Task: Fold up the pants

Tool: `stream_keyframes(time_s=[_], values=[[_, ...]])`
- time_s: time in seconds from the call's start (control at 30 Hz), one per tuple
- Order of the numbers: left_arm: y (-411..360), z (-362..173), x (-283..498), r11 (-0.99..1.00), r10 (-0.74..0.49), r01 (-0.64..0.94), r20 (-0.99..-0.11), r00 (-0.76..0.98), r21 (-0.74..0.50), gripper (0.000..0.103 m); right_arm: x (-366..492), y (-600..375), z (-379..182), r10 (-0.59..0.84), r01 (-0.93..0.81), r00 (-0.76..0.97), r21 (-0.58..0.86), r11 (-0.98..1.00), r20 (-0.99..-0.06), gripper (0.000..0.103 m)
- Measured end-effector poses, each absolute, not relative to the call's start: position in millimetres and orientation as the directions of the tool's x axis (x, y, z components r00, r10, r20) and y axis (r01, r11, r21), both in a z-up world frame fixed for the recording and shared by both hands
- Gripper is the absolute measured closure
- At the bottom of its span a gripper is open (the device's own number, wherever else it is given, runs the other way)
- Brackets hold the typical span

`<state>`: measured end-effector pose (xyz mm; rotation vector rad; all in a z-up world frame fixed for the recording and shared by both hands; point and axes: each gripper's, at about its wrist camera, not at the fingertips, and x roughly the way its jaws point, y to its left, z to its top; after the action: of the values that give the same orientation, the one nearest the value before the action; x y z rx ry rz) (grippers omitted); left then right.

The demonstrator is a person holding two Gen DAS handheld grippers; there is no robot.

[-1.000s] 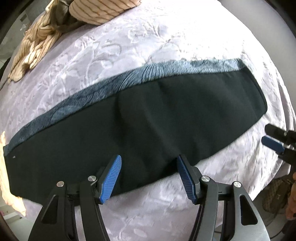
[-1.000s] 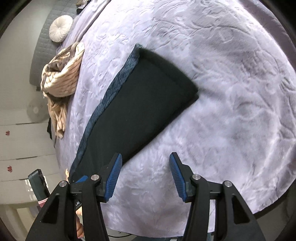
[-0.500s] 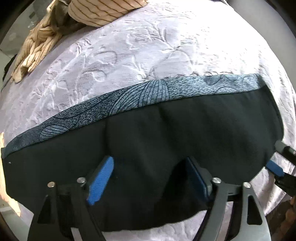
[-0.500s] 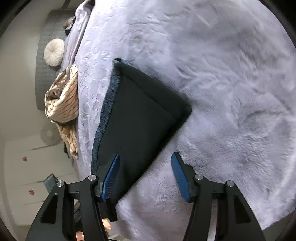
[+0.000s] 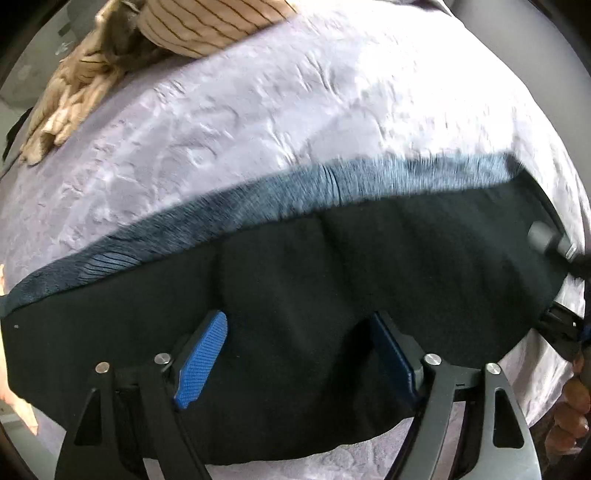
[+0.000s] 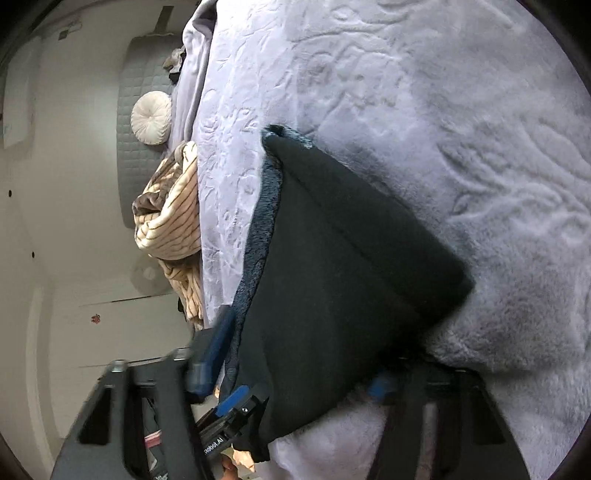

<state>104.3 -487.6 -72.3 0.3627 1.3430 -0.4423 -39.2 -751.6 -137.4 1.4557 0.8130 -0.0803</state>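
Note:
The pants point(image 5: 332, 280) are black with a blue patterned strip point(image 5: 258, 199) along the far edge. They lie folded lengthwise across the lavender bed cover point(image 5: 295, 103). My left gripper point(image 5: 295, 347) is open, its blue pads low over the near edge of the pants near the middle. My right gripper point(image 6: 291, 373) is open too, its fingers on either side of the end of the pants point(image 6: 340, 280). The right gripper also shows at the right edge of the left wrist view point(image 5: 557, 325). The left gripper shows in the right wrist view point(image 6: 229, 410).
A beige striped blanket point(image 5: 147, 33) is bunched at the far side of the bed; it also shows in the right wrist view point(image 6: 170, 214). A round white cushion point(image 6: 151, 118) leans on the grey headboard. The bed cover's near edge point(image 5: 332, 461) is just below the pants.
Both grippers have moved forward and down onto the pants. The right gripper has rolled and now straddles the end of the pants. Both stay open.

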Motion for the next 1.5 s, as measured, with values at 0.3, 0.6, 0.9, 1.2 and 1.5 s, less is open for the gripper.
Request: stream_keyframes(time_s=[0.3,0.6,0.9,1.2,1.5], values=[[-497,-87,123,0.862,-0.174,0.500,-0.974,0.147,-0.079,0.040,-24,-738,-81,0.444,0.340,0.788,0.902,0.265,-0.427,0.090],[-474,-92,133,0.865,-0.271,0.459,-0.958,0.088,-0.203,0.040,7,-703,-40,0.436,0.319,0.720,0.816,0.483,-0.540,0.090],[-392,-54,148,0.858,-0.316,0.459,-0.941,0.121,-0.229,0.040,24,-634,26,0.325,0.262,0.676,0.627,0.733,-0.661,0.090],[-237,-45,173,0.920,-0.228,0.360,-0.957,0.178,-0.152,0.028,69,-473,20,0.226,0.160,0.557,0.370,0.915,-0.799,0.085],[-141,-57,182,0.969,-0.148,0.222,-0.972,0.184,-0.105,0.028,99,-320,-78,-0.028,0.017,0.315,-0.023,1.000,-0.949,0.056]])
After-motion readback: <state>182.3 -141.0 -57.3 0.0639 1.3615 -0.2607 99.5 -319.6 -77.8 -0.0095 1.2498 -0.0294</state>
